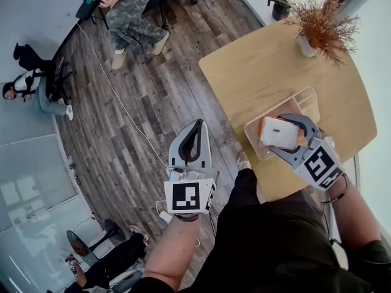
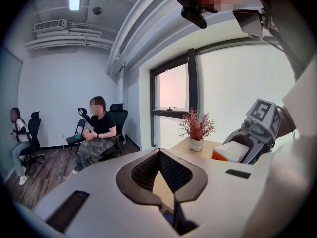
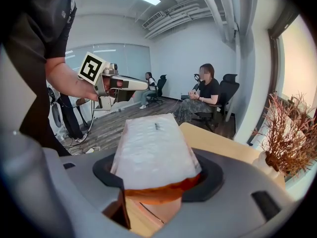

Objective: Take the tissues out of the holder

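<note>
Closest under me is my own dark clothing [image 1: 275, 243], with my bare left forearm [image 1: 174, 249] reaching out of it at the left. That arm carries the grey left gripper [image 1: 197, 127] out over the dark wood-plank floor [image 1: 134, 108], off the edge of the tabletop. Its black ribbed fingers [image 2: 143, 175] are pressed together at the tips with nothing between them. I judge I have it parked there to be out of the way, since one gripper is enough for this lift.

To the right, the grey right gripper [image 1: 274, 130] does the work. Its fingers [image 3: 105, 175] are clamped on the soft white plastic-wrapped pack of tissues with an orange end [image 3: 153, 148], one on each long side. The pack hangs over the near end of the cream rectangular open holder [image 1: 305, 96], which sits on the pale wooden rounded tabletop [image 1: 250, 72]. From above the pack looks raised off the holder's bottom, though I cannot tell whether its underside is fully clear of the rim. I'd say the taking-out is mostly done; what's left is to carry it sideways and set it on bare wood.

Further right and back, the dried rust-coloured plant in a small white pot [image 1: 317, 29] stands well apart from the holder, so it should not trouble my path.
</note>
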`<state>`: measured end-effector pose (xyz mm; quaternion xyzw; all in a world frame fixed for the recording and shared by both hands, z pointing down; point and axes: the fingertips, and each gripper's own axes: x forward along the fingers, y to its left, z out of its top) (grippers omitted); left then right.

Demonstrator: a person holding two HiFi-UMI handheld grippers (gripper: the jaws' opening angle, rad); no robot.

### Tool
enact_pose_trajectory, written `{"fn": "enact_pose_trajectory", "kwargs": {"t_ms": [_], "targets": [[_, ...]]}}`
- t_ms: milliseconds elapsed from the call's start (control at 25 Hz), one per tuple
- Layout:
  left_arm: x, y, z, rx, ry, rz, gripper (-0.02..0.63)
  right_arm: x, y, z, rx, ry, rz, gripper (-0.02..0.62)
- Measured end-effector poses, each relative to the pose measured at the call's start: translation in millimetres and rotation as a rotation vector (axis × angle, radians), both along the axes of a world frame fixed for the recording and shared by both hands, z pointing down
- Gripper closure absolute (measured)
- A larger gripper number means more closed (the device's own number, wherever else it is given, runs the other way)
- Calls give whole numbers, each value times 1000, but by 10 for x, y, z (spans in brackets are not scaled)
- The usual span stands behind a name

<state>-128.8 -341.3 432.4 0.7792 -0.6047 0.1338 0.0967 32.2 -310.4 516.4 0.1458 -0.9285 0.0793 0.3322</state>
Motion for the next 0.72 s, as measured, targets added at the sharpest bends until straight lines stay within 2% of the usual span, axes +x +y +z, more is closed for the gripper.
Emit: {"fn": "enact_pose_trajectory", "kwargs": {"t_ms": [720], "targets": [[-73, -70, -511, 88, -20, -6, 601, 80, -71, -550, 65, -43, 40, 299]]}}
